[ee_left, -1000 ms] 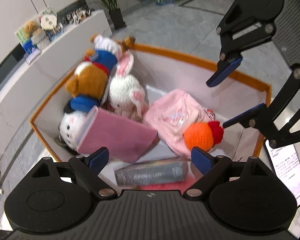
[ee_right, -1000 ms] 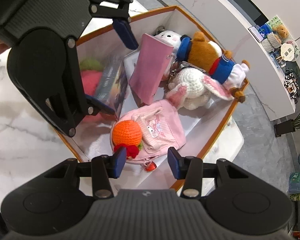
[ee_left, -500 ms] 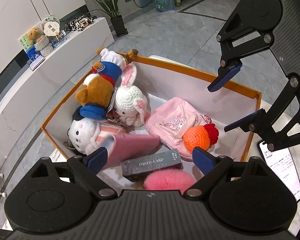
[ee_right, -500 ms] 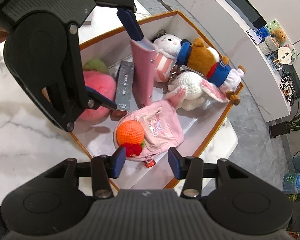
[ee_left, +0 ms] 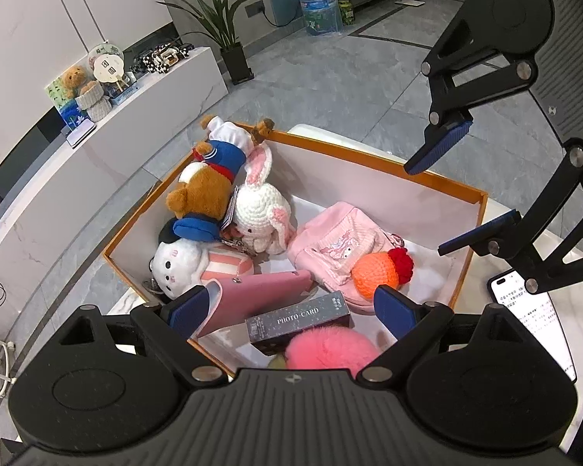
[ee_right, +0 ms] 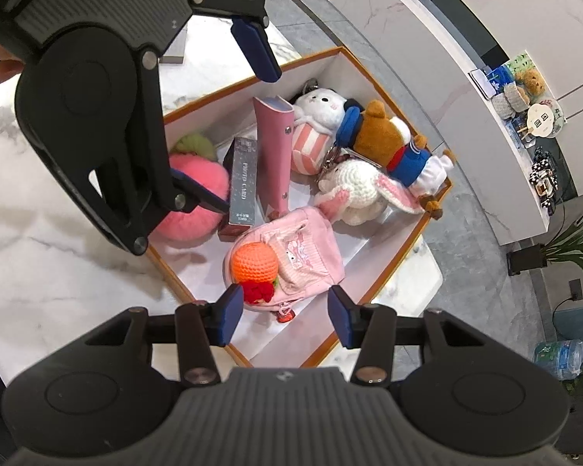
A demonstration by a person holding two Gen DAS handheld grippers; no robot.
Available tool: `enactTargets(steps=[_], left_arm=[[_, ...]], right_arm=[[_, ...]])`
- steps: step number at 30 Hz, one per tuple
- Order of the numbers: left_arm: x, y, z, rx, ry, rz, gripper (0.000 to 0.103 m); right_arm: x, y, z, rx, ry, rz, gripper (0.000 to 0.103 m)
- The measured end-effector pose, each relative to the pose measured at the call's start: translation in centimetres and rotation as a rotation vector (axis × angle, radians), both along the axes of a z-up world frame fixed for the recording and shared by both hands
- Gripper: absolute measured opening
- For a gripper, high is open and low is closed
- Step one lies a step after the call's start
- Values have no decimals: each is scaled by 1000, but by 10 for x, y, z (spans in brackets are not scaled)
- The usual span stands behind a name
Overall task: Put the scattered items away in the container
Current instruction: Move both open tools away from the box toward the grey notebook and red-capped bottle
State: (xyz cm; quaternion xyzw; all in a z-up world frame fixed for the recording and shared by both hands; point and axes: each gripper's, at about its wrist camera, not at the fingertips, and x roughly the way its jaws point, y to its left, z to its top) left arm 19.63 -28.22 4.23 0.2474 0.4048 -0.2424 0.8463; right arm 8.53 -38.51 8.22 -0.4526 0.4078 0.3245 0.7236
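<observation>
An orange-rimmed white box (ee_left: 377, 157) (ee_right: 373, 77) holds the items: a brown bear (ee_left: 202, 194), a white crochet bunny (ee_left: 258, 209), a white plush (ee_left: 178, 266), a pink wallet (ee_left: 252, 299) (ee_right: 274, 155), a grey photo card box (ee_left: 297, 320) (ee_right: 243, 180), a pink pompom (ee_left: 328, 349), a pink pouch (ee_left: 338, 240) (ee_right: 305, 252) and an orange crochet ball (ee_left: 373, 273) (ee_right: 254, 262). My left gripper (ee_left: 291, 310) is open and empty above the box's near edge. My right gripper (ee_right: 285, 314) is open and empty above the opposite edge.
The box sits on a white marble table (ee_right: 39, 272). A phone (ee_left: 532, 322) lies on the table to the right in the left wrist view. A white counter (ee_left: 97, 132) with small toys stands beyond, with a potted plant (ee_left: 229, 39) on the grey floor.
The pink wallet has dropped from the left gripper's reach into the box and now lies against the photo card box. Both grippers have risen and pulled back from the box.
</observation>
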Motion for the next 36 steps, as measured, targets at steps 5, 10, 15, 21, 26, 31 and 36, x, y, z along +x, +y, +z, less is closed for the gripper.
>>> enactTargets(steps=[5, 10, 15, 21, 26, 31, 36], left_arm=[[-6, -1, 9, -3, -15, -7, 103], [-15, 1, 23, -13, -38, -11, 103], [-24, 6, 38, -18, -68, -6, 103], [-36, 19, 60, -26, -107, 5, 103], [-49, 31, 80, -35, -145, 16, 103], [-65, 43, 95, -35, -176, 23, 103], [-80, 57, 110, -37, -209, 31, 103]], right_arm=[[20, 3, 5, -9, -12, 1, 52], [23, 5, 15, -21, -35, 1, 53], [20, 10, 35, -12, -72, 1, 56], [11, 22, 60, -21, -107, 13, 56], [-2, 33, 77, -40, -136, 27, 56], [-18, 46, 96, -49, -172, 42, 57], [-34, 61, 112, -67, -205, 63, 57]])
